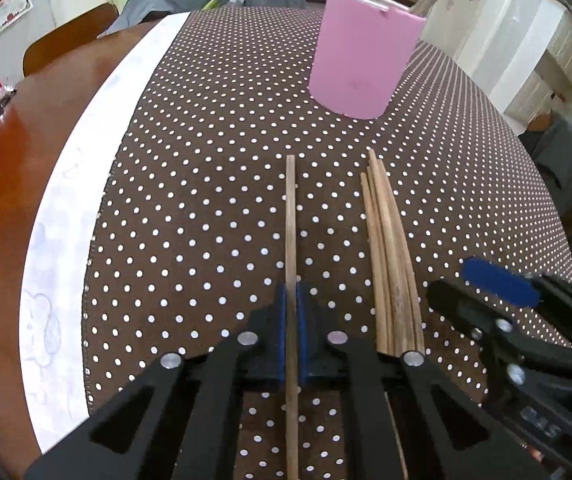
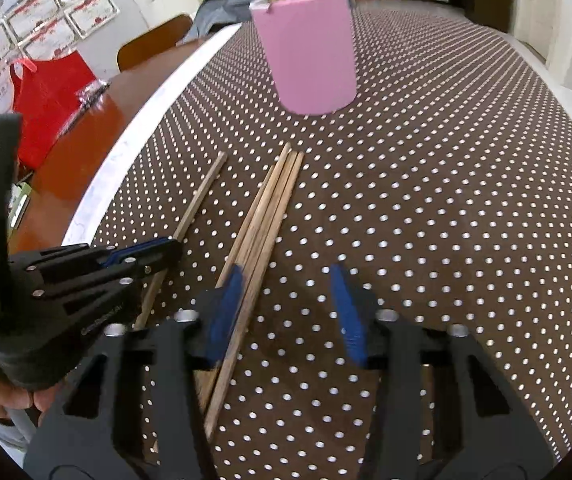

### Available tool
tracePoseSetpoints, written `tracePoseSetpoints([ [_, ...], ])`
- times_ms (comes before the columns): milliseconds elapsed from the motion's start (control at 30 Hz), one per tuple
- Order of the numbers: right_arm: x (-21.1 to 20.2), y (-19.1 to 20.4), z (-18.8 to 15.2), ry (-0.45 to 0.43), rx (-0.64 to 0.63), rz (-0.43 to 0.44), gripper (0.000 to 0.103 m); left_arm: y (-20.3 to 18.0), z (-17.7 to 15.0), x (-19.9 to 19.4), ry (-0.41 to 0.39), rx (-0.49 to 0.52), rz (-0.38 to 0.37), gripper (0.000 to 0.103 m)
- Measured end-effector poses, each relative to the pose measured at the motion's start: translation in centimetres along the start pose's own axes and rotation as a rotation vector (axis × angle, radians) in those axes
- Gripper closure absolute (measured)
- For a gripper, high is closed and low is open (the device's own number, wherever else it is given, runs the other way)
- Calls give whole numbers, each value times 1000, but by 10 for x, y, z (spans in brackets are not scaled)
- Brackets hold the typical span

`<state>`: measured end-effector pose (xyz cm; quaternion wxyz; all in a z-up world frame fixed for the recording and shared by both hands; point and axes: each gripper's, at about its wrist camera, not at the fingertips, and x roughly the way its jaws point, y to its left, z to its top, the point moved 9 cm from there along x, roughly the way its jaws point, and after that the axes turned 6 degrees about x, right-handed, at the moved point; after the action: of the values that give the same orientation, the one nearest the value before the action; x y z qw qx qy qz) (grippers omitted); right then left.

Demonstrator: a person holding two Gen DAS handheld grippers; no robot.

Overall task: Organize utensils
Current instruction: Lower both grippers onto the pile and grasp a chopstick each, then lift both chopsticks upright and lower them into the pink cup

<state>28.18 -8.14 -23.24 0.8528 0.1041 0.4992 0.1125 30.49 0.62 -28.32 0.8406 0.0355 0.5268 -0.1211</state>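
Note:
My left gripper (image 1: 291,304) is shut on a single wooden chopstick (image 1: 290,216) that points toward a pink holder (image 1: 360,56). The holder stands on the dotted cloth and has several chopsticks in it. A bundle of several loose chopsticks (image 1: 390,248) lies on the cloth just right of the held one. In the right wrist view my right gripper (image 2: 288,300) is open, low over the cloth, with its left pad beside the bundle (image 2: 267,212). The left gripper (image 2: 141,258), the single chopstick (image 2: 201,192) and the pink holder (image 2: 308,48) show there too. The right gripper (image 1: 486,292) also shows in the left wrist view.
A brown white-dotted cloth (image 1: 205,184) with a white border (image 1: 69,216) covers a brown wooden table (image 1: 9,160). A red bag (image 2: 49,92) sits on the table at the left. Chairs with grey cloth stand behind the table (image 1: 205,0).

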Motion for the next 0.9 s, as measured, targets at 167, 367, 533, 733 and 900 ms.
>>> tracePoseSetpoints([
  [167,11,6,0,35,-3,-17,69,6,-2,-1,-6,-24,-22,97],
  [367,19,18,4,46,-22,-52,72,6,-2,-1,-6,-28,-32,97],
  [533,22,16,5,55,-25,-80,72,8,-2,0,-4,-27,-38,97],
  [733,29,21,10,60,-64,-139,75,5,1,0,-7,-33,-35,97],
  [900,36,19,21,50,-84,-181,91,2,3,-1,-21,-37,-44,97],
])
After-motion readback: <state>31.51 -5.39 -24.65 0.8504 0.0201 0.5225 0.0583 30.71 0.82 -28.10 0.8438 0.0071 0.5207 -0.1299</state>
